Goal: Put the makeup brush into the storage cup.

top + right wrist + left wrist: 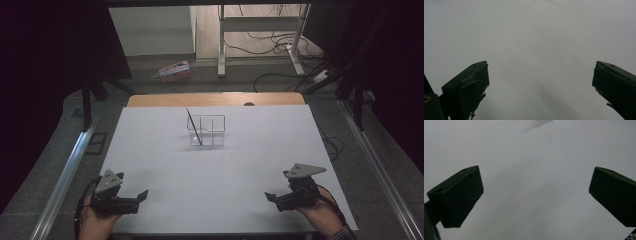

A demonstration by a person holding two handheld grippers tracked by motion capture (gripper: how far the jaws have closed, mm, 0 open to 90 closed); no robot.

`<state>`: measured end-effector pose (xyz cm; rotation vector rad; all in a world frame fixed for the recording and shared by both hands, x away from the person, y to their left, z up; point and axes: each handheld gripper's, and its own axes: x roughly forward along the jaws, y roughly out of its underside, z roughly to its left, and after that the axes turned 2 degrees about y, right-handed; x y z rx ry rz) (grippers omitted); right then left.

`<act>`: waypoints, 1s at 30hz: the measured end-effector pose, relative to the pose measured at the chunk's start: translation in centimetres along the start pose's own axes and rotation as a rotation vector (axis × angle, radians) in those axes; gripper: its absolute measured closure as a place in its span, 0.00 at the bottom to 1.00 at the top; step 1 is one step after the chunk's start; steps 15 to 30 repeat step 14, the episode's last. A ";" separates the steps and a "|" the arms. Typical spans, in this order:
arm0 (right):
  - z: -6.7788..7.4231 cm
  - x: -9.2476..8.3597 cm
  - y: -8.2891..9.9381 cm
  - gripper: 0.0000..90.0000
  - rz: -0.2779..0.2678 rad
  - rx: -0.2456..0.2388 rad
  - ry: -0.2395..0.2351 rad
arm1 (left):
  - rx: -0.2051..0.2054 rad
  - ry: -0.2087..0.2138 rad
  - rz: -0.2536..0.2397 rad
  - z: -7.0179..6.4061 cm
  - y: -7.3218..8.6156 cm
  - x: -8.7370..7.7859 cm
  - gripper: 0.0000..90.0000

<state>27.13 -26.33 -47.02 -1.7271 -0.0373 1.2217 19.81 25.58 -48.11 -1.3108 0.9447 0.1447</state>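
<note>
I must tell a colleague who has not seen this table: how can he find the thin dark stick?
Look at the white table, at its middle toward the far edge, where a clear plastic organizer with compartments stands. The thin dark stick leans tilted in its left compartment, the lone dark, slanted line there.

Both hands are cut off at the wrist by the bottom edge of the high view. Far ahead of the jaws, the clear holder is too small to count its compartments, and the thin dark stick too small to identify.
</note>
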 end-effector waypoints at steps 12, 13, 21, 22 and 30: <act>0.0 0.0 0.0 0.01 0.005 -0.004 -0.001 | 0.014 -0.012 0.094 -0.1 0.8 0.8 0.00; 0.0 0.0 0.0 0.01 0.006 -0.006 0.000 | 0.017 -0.014 0.098 -0.1 0.8 0.8 0.00; 0.0 0.1 0.0 0.01 0.007 -0.007 0.000 | 0.016 -0.015 0.098 -0.1 0.8 0.8 0.00; 0.0 0.1 0.0 0.01 0.007 -0.007 0.000 | 0.016 -0.015 0.098 -0.1 0.8 0.8 0.00; 0.0 0.1 0.0 0.01 0.007 -0.007 0.000 | 0.016 -0.015 0.098 -0.1 0.8 0.8 0.00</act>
